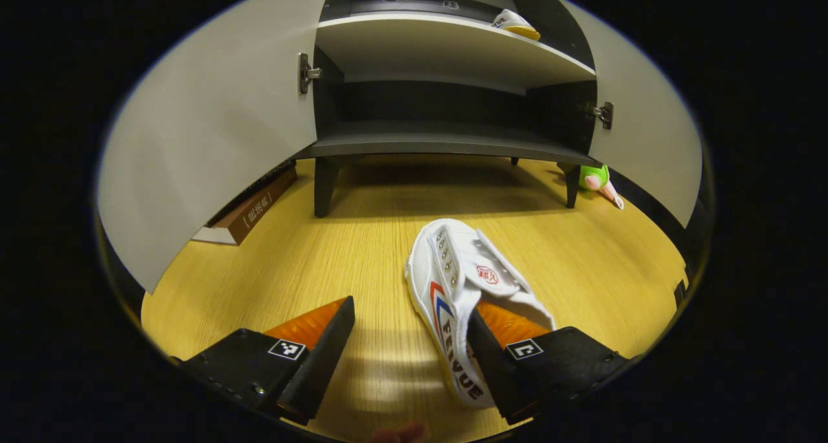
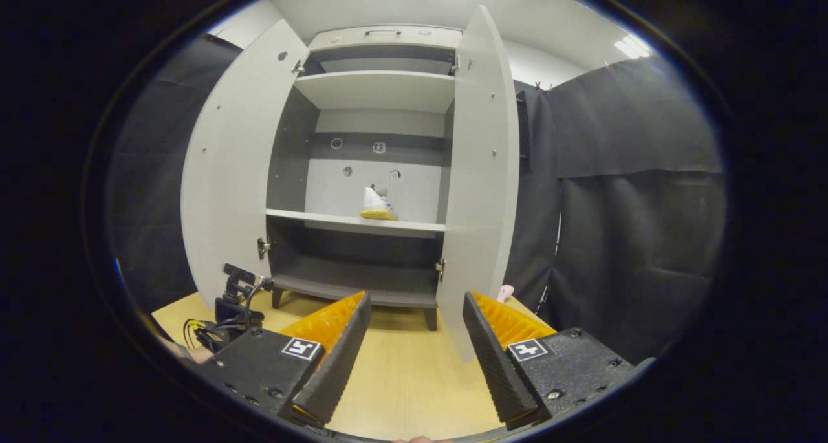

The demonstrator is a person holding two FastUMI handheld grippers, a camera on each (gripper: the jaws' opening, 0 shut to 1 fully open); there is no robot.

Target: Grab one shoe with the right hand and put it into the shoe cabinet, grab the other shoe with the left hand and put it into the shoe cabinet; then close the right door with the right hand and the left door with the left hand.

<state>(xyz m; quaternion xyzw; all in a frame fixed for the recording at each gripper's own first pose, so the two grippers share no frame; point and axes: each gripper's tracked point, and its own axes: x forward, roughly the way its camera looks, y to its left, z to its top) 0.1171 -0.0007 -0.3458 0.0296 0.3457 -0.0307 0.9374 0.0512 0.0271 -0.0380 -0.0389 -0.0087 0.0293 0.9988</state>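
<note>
On wooden floor (image 1: 362, 249): white shoe (image 1: 462, 288) before open cabinet (image 1: 446, 74).

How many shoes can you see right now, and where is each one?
2. One shoe lies on the wooden floor in front of the cabinet, by the open left gripper. The other shoe sits on the cabinet's middle shelf. Others may be hidden behind the doors.

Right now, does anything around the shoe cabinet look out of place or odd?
A green and pink toy lies on the floor by the shoe cabinet's right leg, and a book lies flat behind the left door. One white shoe is on the floor.
</note>
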